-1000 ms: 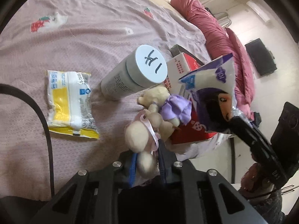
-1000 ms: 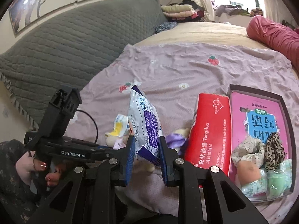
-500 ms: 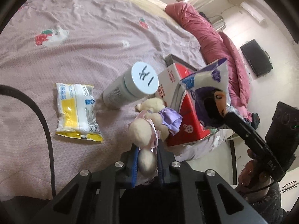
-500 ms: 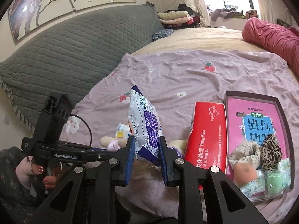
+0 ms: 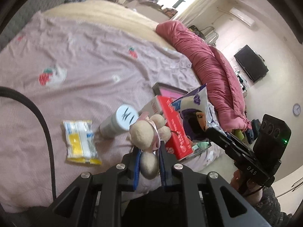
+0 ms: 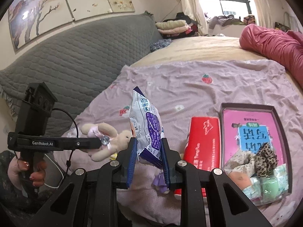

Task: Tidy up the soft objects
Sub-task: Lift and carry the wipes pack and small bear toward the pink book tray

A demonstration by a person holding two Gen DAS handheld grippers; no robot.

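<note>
My left gripper [image 5: 148, 152] is shut on a cream plush bunny [image 5: 145, 132] with a pink ribbon and holds it above the bed; the bunny also shows in the right wrist view [image 6: 106, 138]. My right gripper [image 6: 148, 145] is shut on a purple and white snack bag [image 6: 146, 124], held upright; the bag shows in the left wrist view [image 5: 195, 113] too. A dark box with a pink lining [image 6: 280, 113] lies at the right and holds several soft items, among them a leopard-print piece [image 6: 265, 158].
A red tissue pack [image 6: 202, 141] lies beside the box. A white cylinder bottle [image 5: 121, 123] and a yellow and white packet [image 5: 79, 141] lie on the lilac bedsheet [image 5: 85, 60]. A red quilt [image 5: 208, 62] lies along the far edge. A grey padded headboard [image 6: 75, 60] stands behind.
My left gripper has lifted the plush bunny off the bed and tilted upward. My right gripper still holds the snack bag, raised a little.
</note>
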